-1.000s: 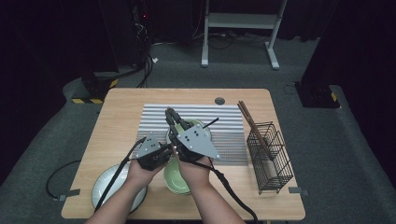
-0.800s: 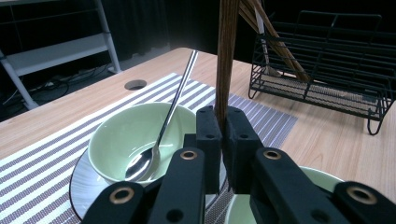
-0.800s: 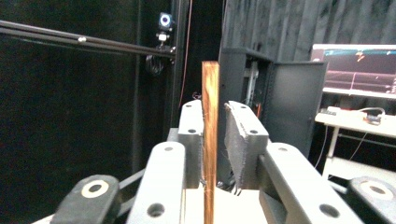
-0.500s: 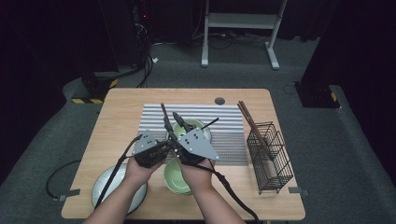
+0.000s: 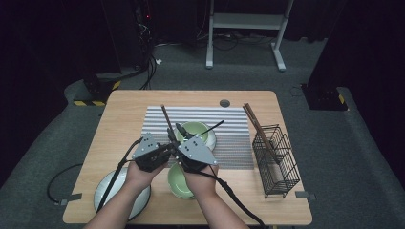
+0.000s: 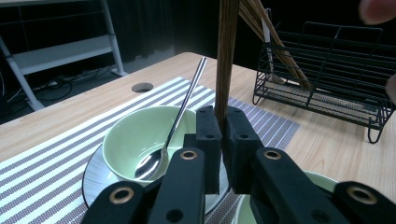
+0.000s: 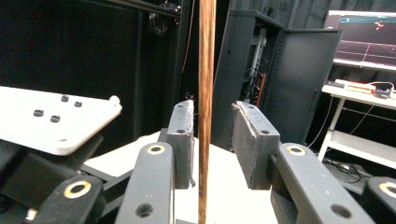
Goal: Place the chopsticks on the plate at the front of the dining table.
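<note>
My left gripper point(image 6: 223, 116) is shut on a brown chopstick point(image 6: 227, 56), which stands upright out of its jaws. From above, the chopstick point(image 5: 165, 119) rises over the striped mat point(image 5: 234, 143) from my left gripper point(image 5: 168, 144). My right gripper point(image 7: 212, 116) is right beside it and has just been opening. The same chopstick point(image 7: 207, 84) passes between its pads point(image 7: 183, 130) without touching them. Just beyond both grippers, a green bowl point(image 6: 135, 135) holding a metal spoon point(image 6: 175, 126) sits on a plate.
A second green bowl point(image 5: 177, 183) sits under my hands near the front edge. A white plate point(image 5: 107, 193) lies at the front left. At the right stands a black wire rack point(image 5: 279, 164) holding more chopsticks point(image 5: 257, 125). The table has a cable hole point(image 5: 224, 103).
The chopstick now stands up from my left gripper, where a second ago the right gripper's jaws were around that spot. Both hands have come slightly lower and nearer the front.
</note>
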A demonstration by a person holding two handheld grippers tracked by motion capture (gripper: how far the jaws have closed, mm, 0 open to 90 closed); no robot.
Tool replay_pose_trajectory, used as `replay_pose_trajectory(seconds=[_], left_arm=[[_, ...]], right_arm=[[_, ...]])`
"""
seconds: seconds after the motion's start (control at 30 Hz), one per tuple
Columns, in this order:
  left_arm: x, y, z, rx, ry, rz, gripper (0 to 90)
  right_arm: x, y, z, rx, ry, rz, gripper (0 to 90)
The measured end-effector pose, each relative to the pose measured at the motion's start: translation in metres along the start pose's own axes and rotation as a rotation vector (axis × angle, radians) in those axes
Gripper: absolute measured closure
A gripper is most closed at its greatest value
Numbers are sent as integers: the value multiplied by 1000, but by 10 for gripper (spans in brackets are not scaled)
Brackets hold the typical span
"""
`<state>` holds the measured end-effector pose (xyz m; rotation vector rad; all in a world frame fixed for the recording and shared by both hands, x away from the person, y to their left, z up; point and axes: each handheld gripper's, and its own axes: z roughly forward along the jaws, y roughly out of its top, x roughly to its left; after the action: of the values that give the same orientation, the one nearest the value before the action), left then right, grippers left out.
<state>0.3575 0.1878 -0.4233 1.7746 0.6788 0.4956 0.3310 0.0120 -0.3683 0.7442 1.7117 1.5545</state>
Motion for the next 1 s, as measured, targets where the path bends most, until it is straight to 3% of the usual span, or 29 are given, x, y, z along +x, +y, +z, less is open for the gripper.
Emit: replay_pose_trajectory(seconds=[1.0], left_arm=[[-3, -6, -14, -32, -11, -11, 854]], right_arm=[[-26, -9, 0, 5, -74, 68, 573]])
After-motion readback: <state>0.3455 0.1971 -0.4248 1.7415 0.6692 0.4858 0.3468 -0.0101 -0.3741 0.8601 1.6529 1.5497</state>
